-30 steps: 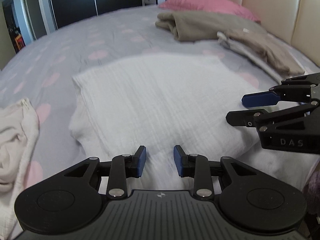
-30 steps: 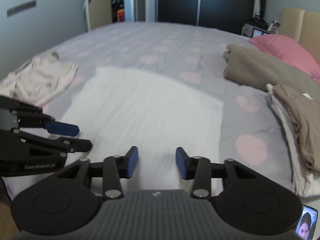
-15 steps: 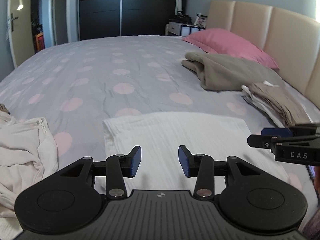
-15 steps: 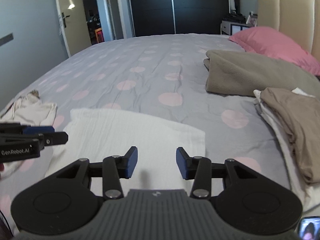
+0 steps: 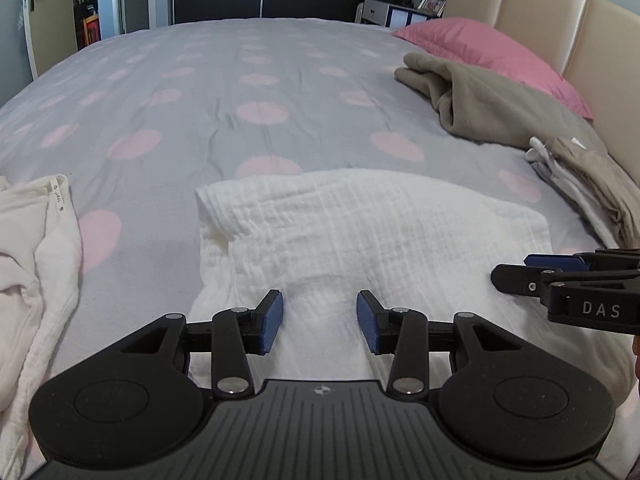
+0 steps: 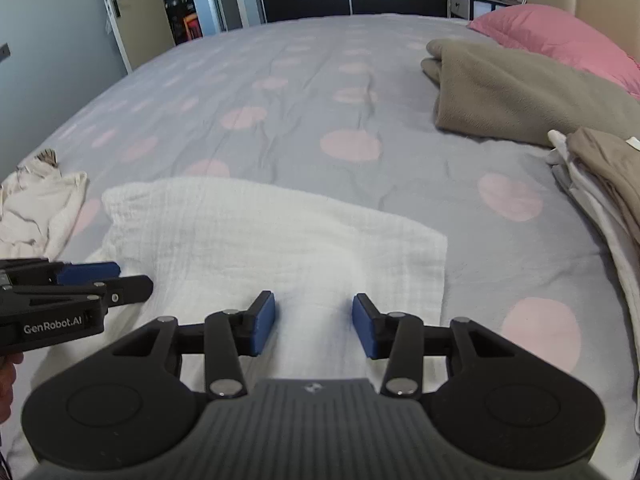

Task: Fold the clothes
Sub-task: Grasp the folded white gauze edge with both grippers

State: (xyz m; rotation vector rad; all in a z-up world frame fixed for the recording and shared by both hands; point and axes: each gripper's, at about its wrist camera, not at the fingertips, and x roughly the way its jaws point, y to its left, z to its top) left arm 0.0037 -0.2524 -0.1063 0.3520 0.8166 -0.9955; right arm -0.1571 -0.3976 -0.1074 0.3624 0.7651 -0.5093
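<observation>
At lower centre of both views, the white cloth [image 5: 360, 232] is seen doubled on the bed [image 5: 240, 80]; left gripper [image 5: 319, 322] and right gripper [image 6: 314, 326] are held above its near edge, fingers wide apart, empty.

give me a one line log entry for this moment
step: folding | left gripper: open, empty | right gripper: open, empty | white cloth: folded, flat on bed

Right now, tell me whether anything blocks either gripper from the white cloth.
Nothing visible does. The left gripper and right gripper, both open, hang directly over the white cloth; only air lies between.
</observation>
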